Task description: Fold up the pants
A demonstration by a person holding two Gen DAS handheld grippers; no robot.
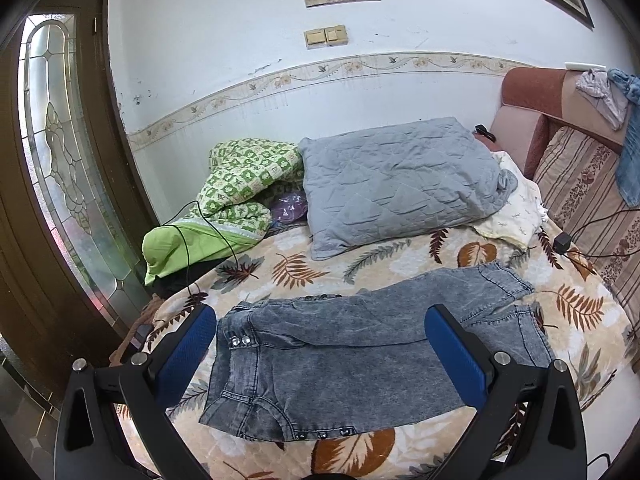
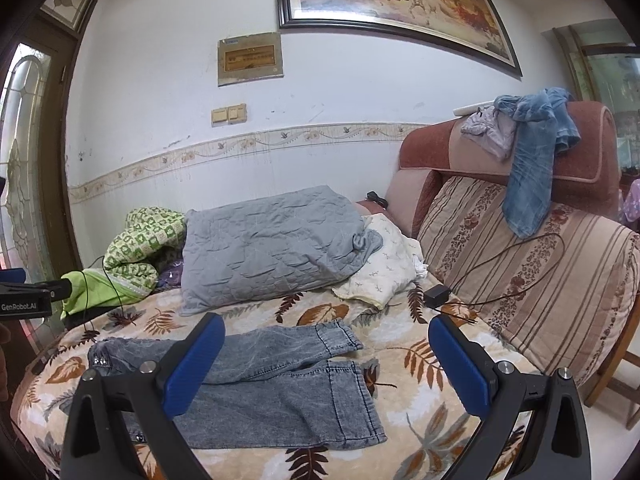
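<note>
"GenRobot.AI" reads in white on the black body of the left tongs [image 2: 26, 300], seen at the left edge of the right wrist view. The plaque [image 2: 250, 60] on the wall carries writing too small to read. The grey acid-wash pants [image 1: 360, 352] lie flat on the leaf-print bed cover [image 1: 580, 304], waist to the left, legs slightly parted to the right. Both tongs hover above them, jaws wide apart and empty: left tongs [image 1: 320, 352], right tongs [image 2: 324, 364]. The tong arms hide parts of the pants' near edge.
</note>
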